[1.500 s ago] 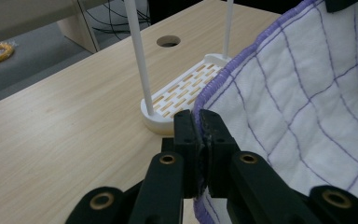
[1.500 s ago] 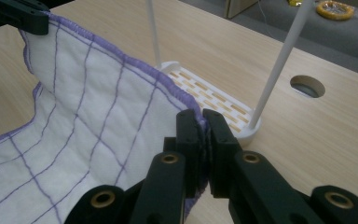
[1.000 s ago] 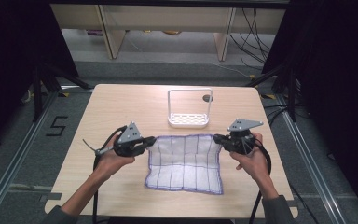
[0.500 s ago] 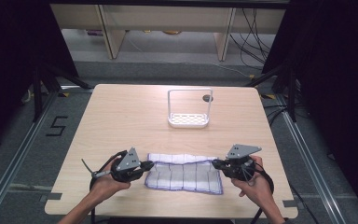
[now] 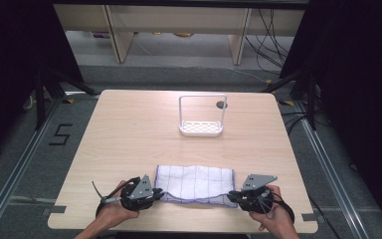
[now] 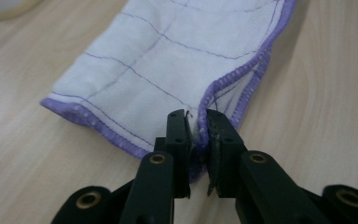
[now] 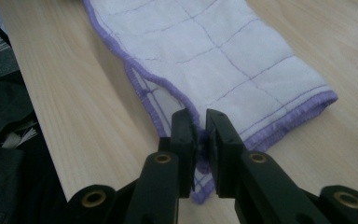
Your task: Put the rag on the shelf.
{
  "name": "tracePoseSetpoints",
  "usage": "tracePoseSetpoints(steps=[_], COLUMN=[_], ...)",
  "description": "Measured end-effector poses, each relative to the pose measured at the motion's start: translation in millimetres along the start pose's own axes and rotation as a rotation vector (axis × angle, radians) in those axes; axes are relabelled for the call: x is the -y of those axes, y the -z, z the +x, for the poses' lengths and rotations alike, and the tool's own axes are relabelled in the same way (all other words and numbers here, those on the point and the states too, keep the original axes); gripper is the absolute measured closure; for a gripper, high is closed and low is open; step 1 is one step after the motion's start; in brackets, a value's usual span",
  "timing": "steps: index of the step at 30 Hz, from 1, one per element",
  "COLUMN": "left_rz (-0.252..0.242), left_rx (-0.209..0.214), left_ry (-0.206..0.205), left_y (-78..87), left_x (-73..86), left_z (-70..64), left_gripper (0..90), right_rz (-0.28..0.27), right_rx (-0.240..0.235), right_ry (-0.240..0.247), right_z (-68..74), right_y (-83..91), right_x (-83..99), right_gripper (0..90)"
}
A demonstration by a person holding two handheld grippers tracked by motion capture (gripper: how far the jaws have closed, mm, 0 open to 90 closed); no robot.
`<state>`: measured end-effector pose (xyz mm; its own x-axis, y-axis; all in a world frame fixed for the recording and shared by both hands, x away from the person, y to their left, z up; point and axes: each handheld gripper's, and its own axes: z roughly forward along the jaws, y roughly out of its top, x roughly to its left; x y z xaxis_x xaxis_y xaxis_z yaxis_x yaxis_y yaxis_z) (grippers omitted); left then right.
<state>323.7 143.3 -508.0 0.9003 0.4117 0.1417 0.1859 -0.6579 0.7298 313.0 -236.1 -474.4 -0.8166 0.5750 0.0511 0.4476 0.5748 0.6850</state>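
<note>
Cloth [image 5: 195, 184] folded in half, lying along near edge of counter [image 5: 129, 129]. Left gripper [image 5: 155, 191] clamped on its left corner, right gripper [image 5: 231, 195] clamped on right corner. To finish fold cleanly: line up purple hems, lower both corners together, press flat, then release.

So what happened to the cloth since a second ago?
Both tongs, left and right, pulled the cloth's far edge back toward the person, folding it in half near the table's front. They still pinch its corners. The white rack stayed put.
</note>
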Motion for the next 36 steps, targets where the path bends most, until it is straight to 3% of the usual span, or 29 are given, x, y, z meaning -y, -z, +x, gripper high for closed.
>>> tracePoseSetpoints(steps=[2,4,5,8,9,10,13,16,17,20,22,24,26,28,29,31,33,36], left_rz=[-0.002,0.000,0.003,0.004,-0.001,-0.009,-0.055,-0.081,-0.118,-0.118,-0.133,-0.110,-0.071,-0.058,-0.054,-0.022,0.000,0.006], left_rx=[0.007,0.004,0.009,0.006,0.017,0.025,0.035,0.012,0.004,-0.037,-0.048,-0.056,-0.033,-0.043,-0.025,-0.017,-0.005,0.002], left_ry=[0.019,-0.002,0.000,0.012,0.023,0.061,0.110,0.112,0.130,0.144,0.175,0.192,0.206,0.233,0.257,0.255,0.264,0.281], left_y=[-0.6,-0.3,-0.3,0.1,0.3,1.6,9.2,18.6,19.5,23.3,19.8,12.9,2.9,-7.3,-13.7,-19.4,-25.5,-32.4], left_x=[0.3,-0.1,0.3,2.0,2.6,3.2,1.0,-5.2,-8.9,-18.3,-23.3,-26.5,-27.6,-27.2,-26.5,-25.4,-25.3,-26.1], left_z=[-2.1,-2.3,-1.7,-1.2,-1.0,-1.8,-1.3,8.5,15.1,34.4,45.3,56.5,66.6,74.9,78.6,84.2,89.6,93.6], left_gripper=[76.4,75.1,74.1,69.4,66.5,61.9,50.7,44.9,43.9,41.6,41.4,40.9,40.2,39.8,39.8,39.5,38.8,40.1], right_rz=[0.010,0.008,0.032,0.032,0.032,0.030,0.024,-0.032,-0.057,-0.108,-0.108,-0.094,-0.093,-0.072,-0.071,-0.061,-0.052,-0.024], right_rx=[0.000,-0.002,-0.007,-0.010,-0.009,-0.016,-0.029,-0.001,0.021,0.079,0.098,0.126,0.142,0.142,0.146,0.147,0.157,0.144], right_ry=[-0.001,-0.011,0.005,-0.014,-0.011,-0.024,-0.036,-0.074,-0.078,-0.143,-0.162,-0.195,-0.176,-0.212,-0.191,-0.215,-0.174,-0.198], right_z=[1.5,3.1,2.2,4.7,5.1,6.5,7.3,5.6,3.3,-7.5,-16.4,-23.3,-30.9,-35.3,-41.1,-46.3,-55.2,-59.4], right_y=[-1.2,-2.5,-1.7,-3.0,-3.0,-1.8,6.3,15.4,18.2,22.2,21.1,16.9,11.3,4.8,1.5,-5.4,-13.2,-23.6], right_x=[3.5,6.1,6.7,10.6,11.4,12.2,13.2,10.8,9.0,3.7,1.9,-0.2,-2.0,-5.6,-7.4,-12.4,-16.5,-22.3], right_gripper=[80.0,79.4,78.6,76.2,75.5,73.7,62.8,54.1,53.0,49.3,48.2,47.5,47.3,47.1,47.0,47.0,47.5,48.6])
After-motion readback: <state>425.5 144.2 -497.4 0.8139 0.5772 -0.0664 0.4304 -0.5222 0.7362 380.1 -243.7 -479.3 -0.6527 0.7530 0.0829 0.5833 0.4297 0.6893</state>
